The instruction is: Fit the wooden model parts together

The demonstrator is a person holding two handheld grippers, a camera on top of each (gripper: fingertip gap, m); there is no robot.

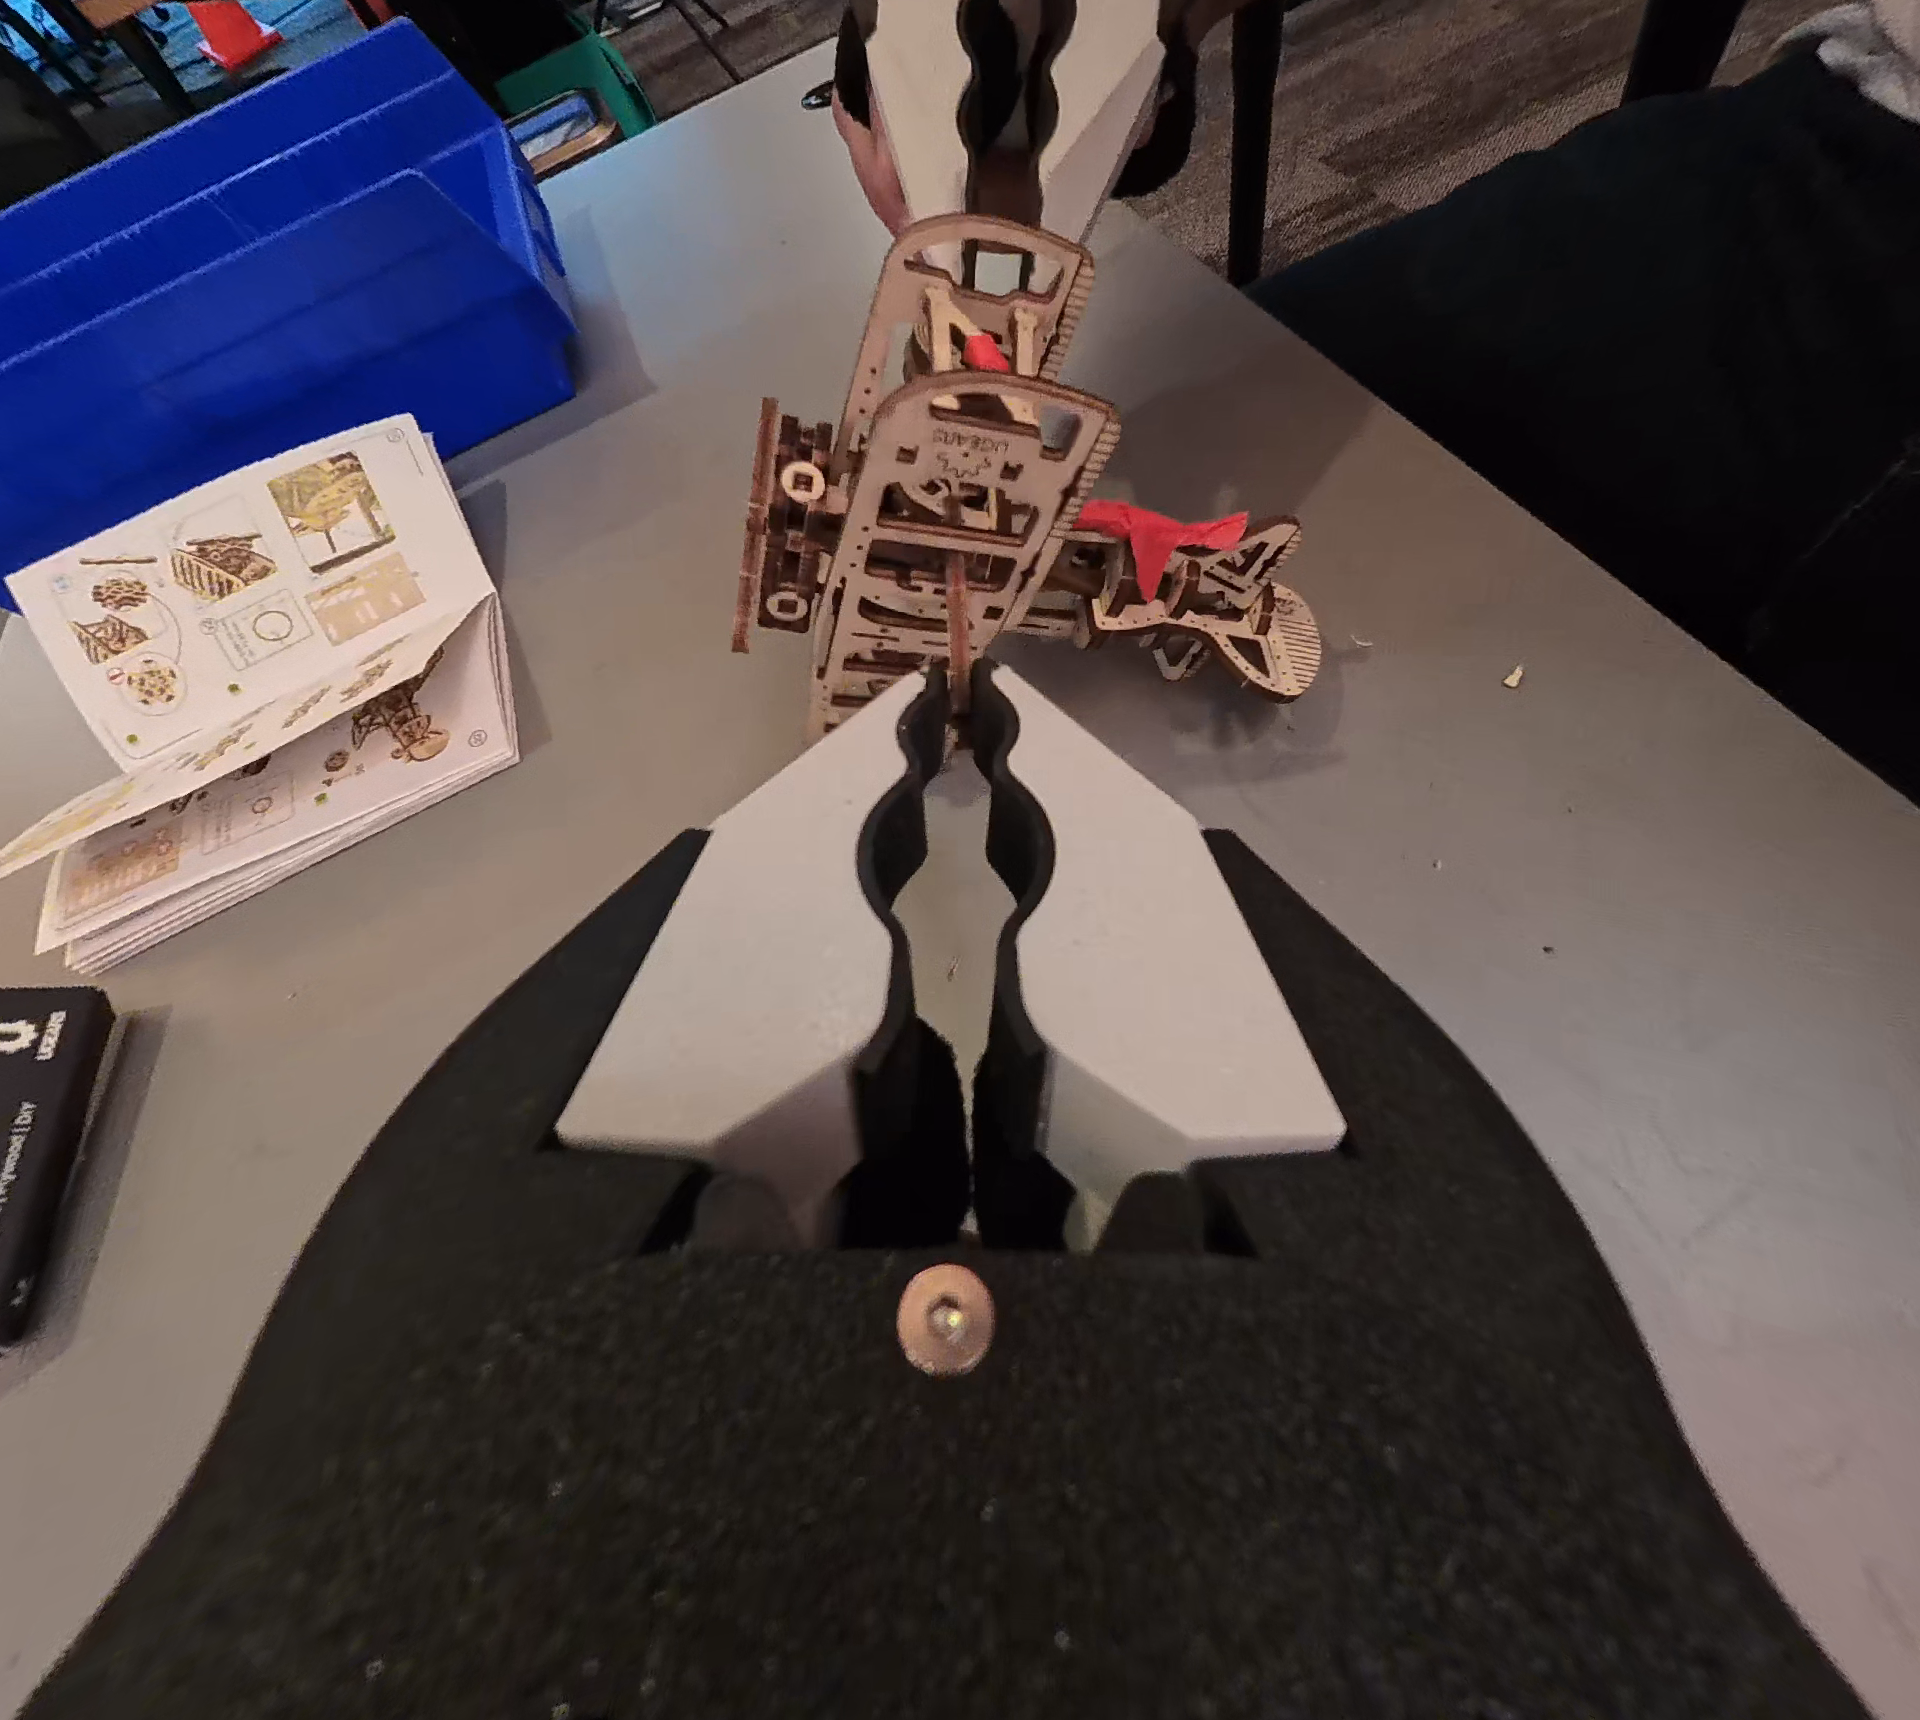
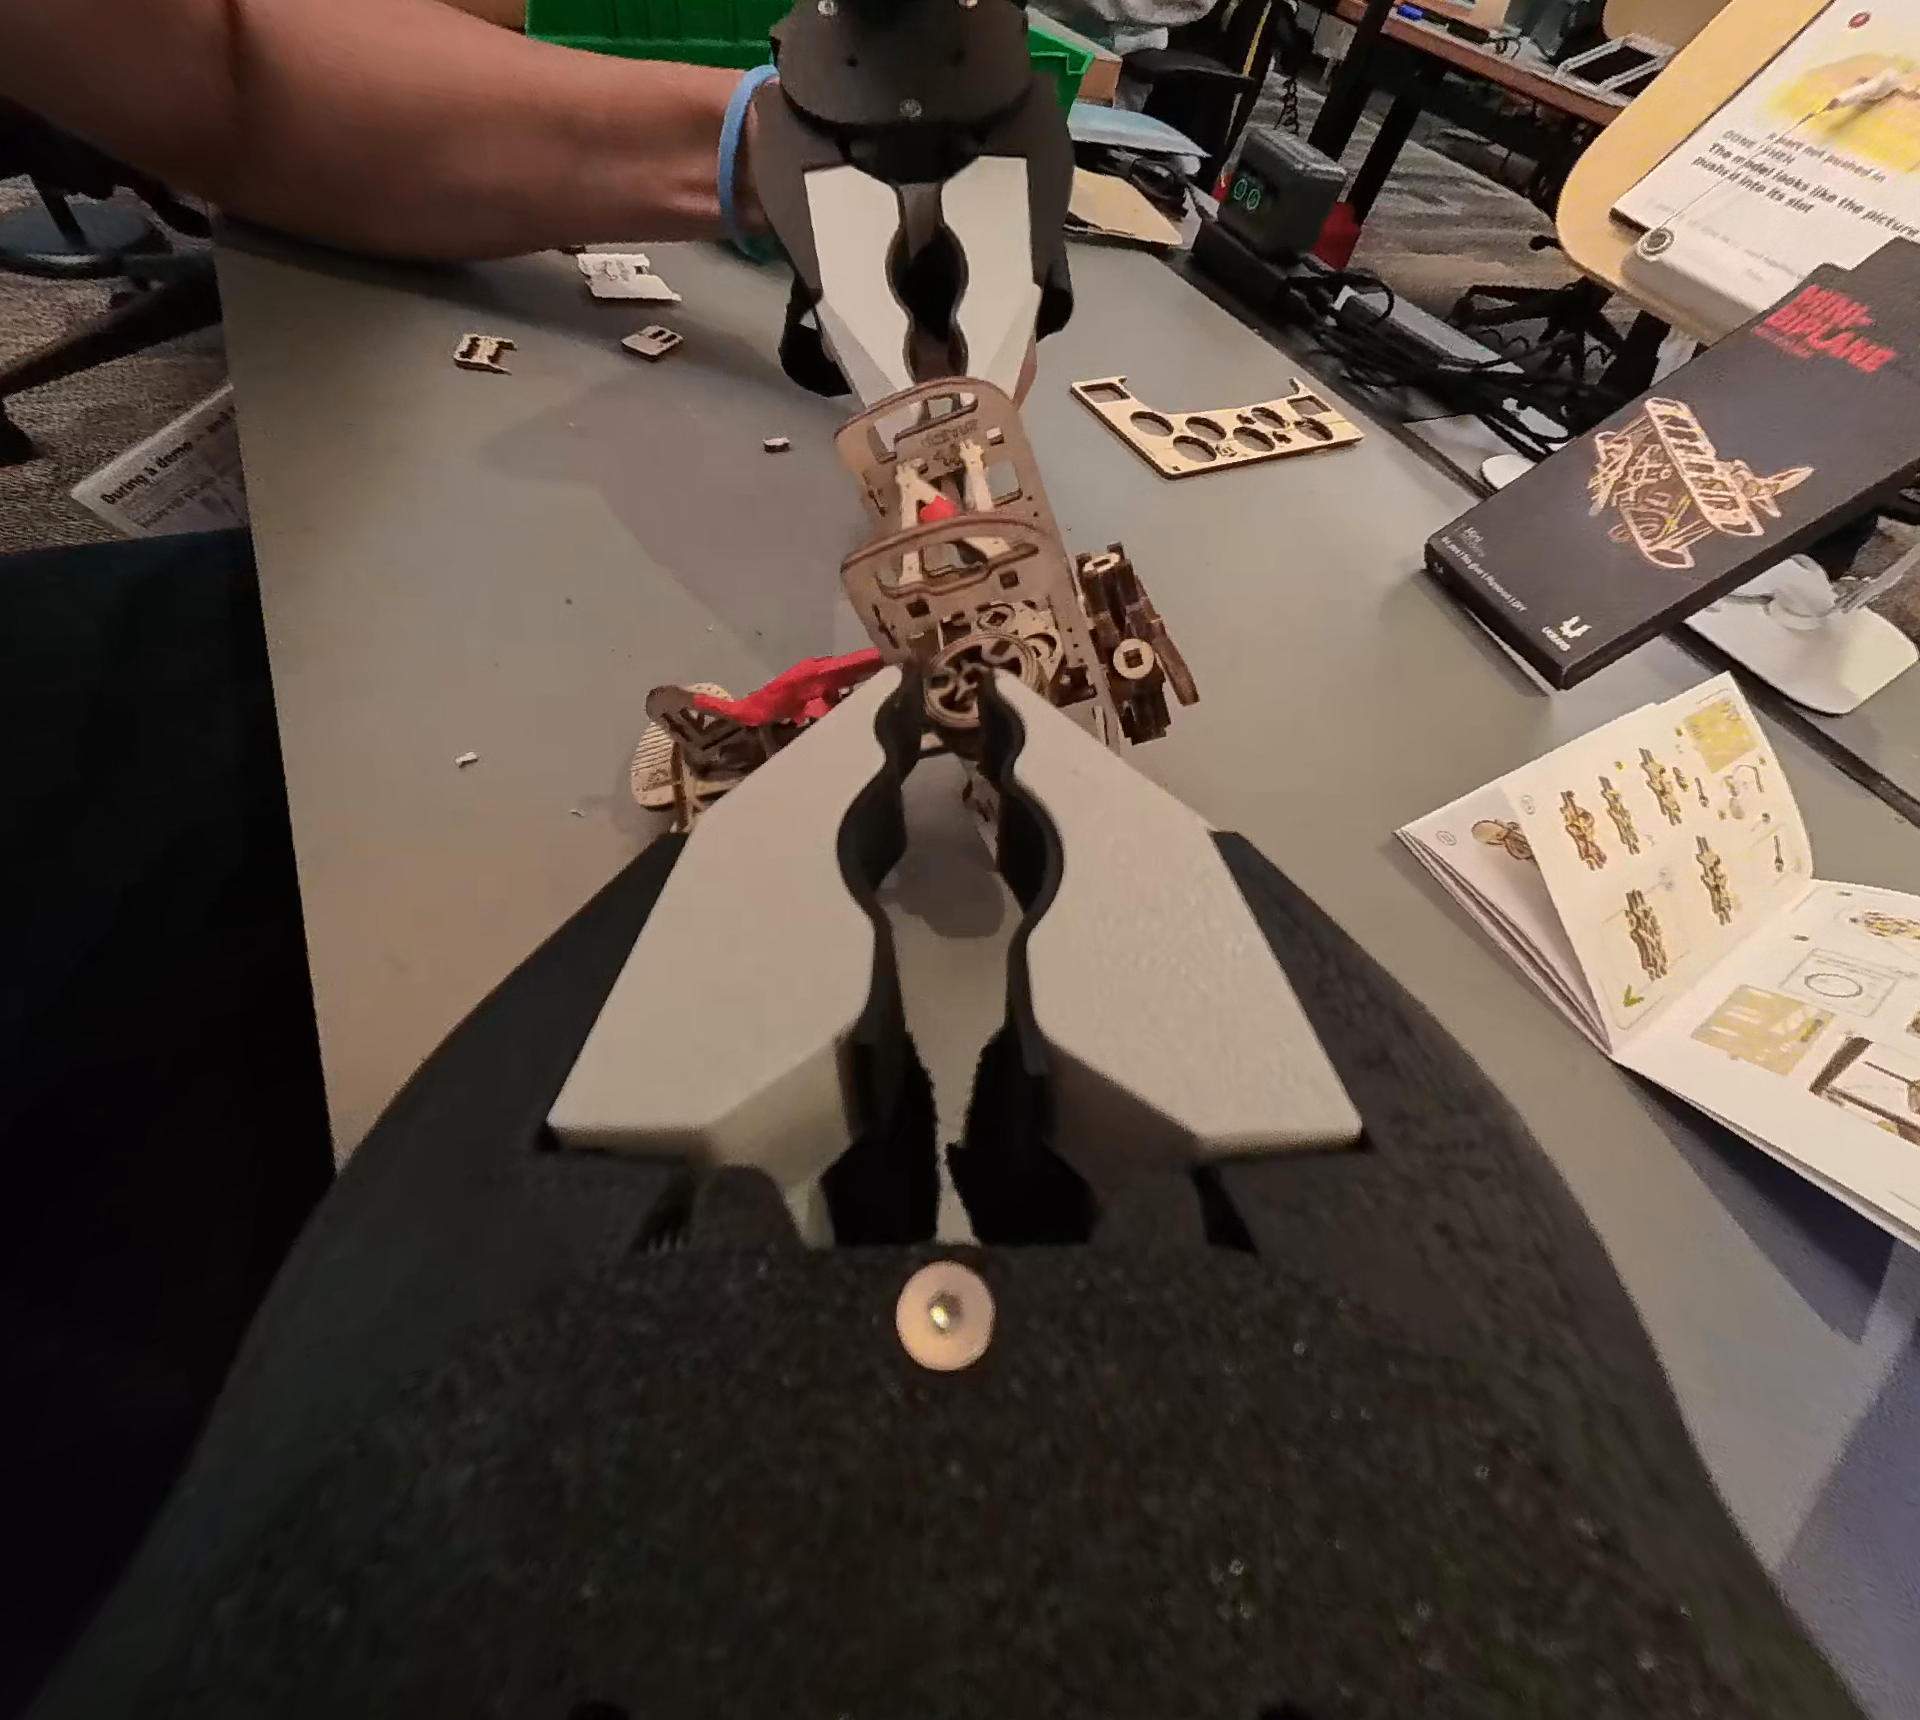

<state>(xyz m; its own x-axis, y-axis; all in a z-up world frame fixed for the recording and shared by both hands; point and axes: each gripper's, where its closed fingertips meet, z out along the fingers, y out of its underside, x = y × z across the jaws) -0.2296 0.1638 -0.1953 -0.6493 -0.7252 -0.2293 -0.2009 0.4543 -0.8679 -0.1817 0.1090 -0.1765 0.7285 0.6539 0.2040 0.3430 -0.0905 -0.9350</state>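
A wooden biplane model lies tipped on the grey table, wings on edge, tail on the table with red tape on it. My left gripper is shut on a thin wooden part that sticks out of the near wing. In the right wrist view the model stands between both grippers. My right gripper is shut on the model's wheel. The left gripper shows beyond it at the far wing edge. The right gripper shows at the top of the left wrist view.
A blue bin, an open instruction booklet and a black box lie to the left. The right wrist view shows the booklet, a propped black box, a punched wooden sheet, small offcuts and a person's arm. One gripper's finger ends stand about 9 cm off the other's.
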